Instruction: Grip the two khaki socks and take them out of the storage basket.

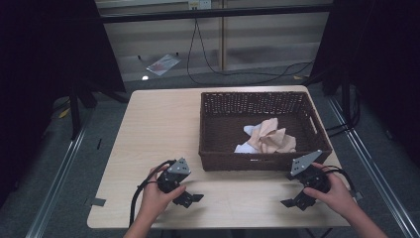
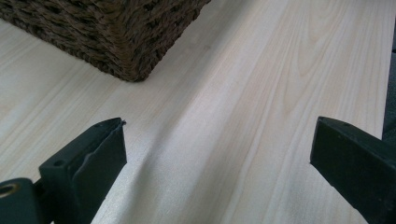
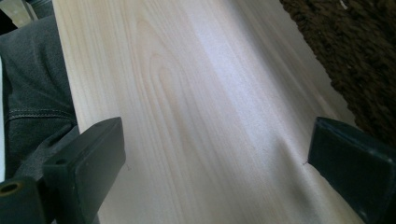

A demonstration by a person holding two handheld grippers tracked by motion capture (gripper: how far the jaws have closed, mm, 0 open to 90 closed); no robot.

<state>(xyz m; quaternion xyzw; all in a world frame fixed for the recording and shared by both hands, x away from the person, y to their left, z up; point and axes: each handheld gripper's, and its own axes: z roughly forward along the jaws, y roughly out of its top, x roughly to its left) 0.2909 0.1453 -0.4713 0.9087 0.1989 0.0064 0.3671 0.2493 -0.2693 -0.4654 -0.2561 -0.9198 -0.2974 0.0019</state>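
Two grippers are held low over the near edge of the counter, in front of the basket. The left gripper and the right gripper are both spread wide, with nothing between the jaws; bare wood is seen between them in each gripper view. One basket is counted, standing on the far right part of the counter. Inside it, a crumpled heap of cloths lies against the near wall: one beige piece and at least one white piece can be made out; an exact count cannot be given. No cloth lies on the counter. The work is judged either complete, with everything binned, or not yet begun.
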